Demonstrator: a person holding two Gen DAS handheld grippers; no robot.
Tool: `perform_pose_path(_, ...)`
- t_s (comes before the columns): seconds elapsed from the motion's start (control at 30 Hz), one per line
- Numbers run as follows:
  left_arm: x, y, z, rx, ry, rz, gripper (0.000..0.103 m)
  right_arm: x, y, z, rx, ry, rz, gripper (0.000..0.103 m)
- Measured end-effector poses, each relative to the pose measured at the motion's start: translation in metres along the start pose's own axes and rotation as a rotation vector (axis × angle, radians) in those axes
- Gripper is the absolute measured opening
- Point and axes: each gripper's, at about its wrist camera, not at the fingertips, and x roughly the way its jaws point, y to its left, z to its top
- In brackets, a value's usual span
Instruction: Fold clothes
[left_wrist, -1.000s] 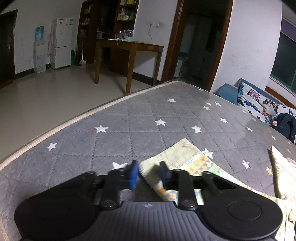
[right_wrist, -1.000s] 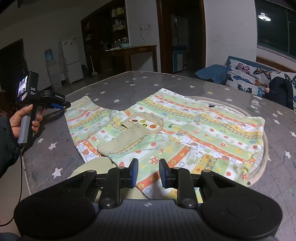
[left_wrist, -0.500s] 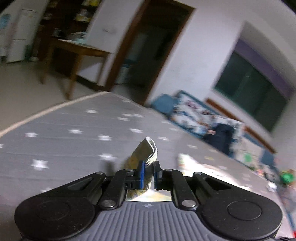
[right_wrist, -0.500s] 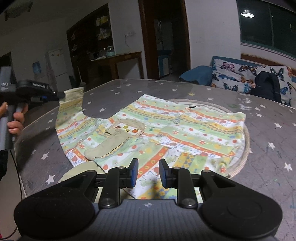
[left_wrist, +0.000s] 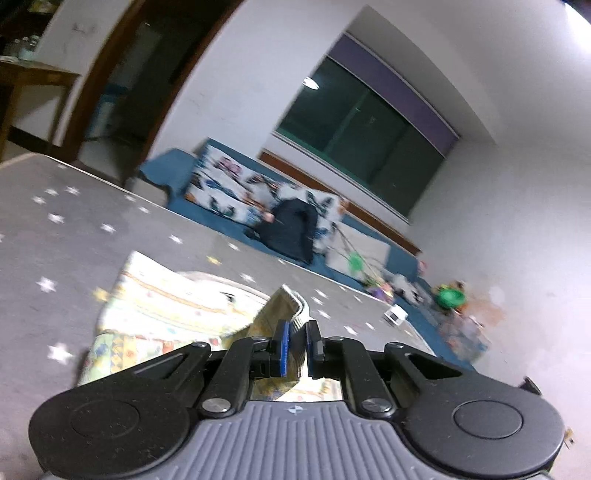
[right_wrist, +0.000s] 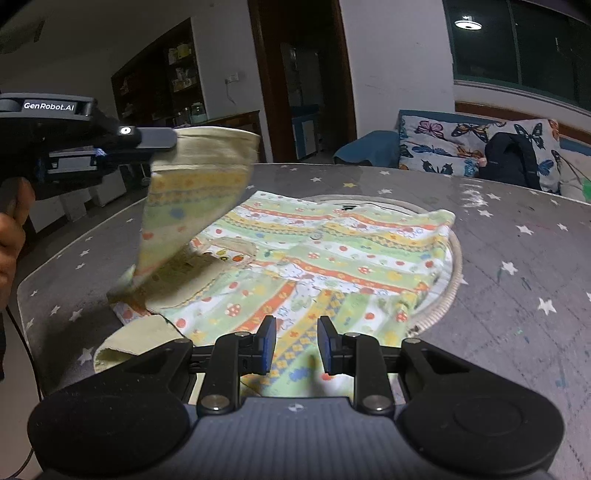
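A child's patterned shirt (right_wrist: 332, 258) with green, yellow and orange stripes lies spread on the grey star-printed mattress (right_wrist: 517, 258). My left gripper (left_wrist: 297, 338) is shut on the beige cuff (left_wrist: 286, 301) of one sleeve. In the right wrist view the left gripper (right_wrist: 162, 138) holds that sleeve (right_wrist: 192, 206) lifted above the shirt's left side. My right gripper (right_wrist: 295, 341) is open and empty just above the shirt's near hem. The other sleeve's beige cuff (right_wrist: 129, 339) lies at the near left.
A round corded rim (right_wrist: 456, 280) shows under the shirt's right side. A blue sofa with butterfly cushions (right_wrist: 461, 144) and a dark bag (right_wrist: 513, 158) stands beyond the mattress. A wooden table (right_wrist: 229, 123) and shelves stand at the back left. The mattress edge (right_wrist: 33, 280) is at left.
My left gripper closed on the sleeve cuff, lifted it off the mattress and swung it up and over toward the shirt body. My right gripper stayed open over the near hem.
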Motion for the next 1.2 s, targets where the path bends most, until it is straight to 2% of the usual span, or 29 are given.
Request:
perform_pose_path(0.27, 0.032, -0.011, -0.033, 0.061, 0.159, -0.065, 0.013, -0.002, -0.009, -0.003, 0.02, 0.002, -0.018, 0.024)
perform_pose_path(0.4, 0.03, -0.003, -0.043, 0.075, 0.208, -0.058, 0.029, -0.003, -0.012, -0.003, 0.027, -0.001, -0.026, 0.024)
perform_pose_path(0.47, 0.024, 0.003, -0.044, 0.093, 0.208, -0.045, 0.031, -0.003, -0.013, -0.002, 0.03, -0.003, -0.03, 0.024)
perform_pose_path(0.67, 0.01, 0.037, -0.033, 0.143, 0.167, 0.079, 0.031, 0.003, -0.013, 0.006, 0.037, -0.002, -0.024, 0.024)
perform_pose_path(0.9, -0.011, 0.079, -0.033, 0.169, 0.183, 0.235, 0.031, 0.04, -0.015, 0.016, 0.037, 0.048, -0.045, 0.025)
perform_pose_path(1.07, -0.012, 0.098, -0.038, 0.162, 0.21, 0.266, 0.031, 0.062, -0.025, 0.013, 0.091, 0.093, -0.053, 0.026)
perform_pose_path(1.2, -0.011, 0.103, -0.043, 0.183, 0.228, 0.282, 0.031, 0.064, -0.022, 0.012, 0.072, 0.101, -0.048, 0.025)
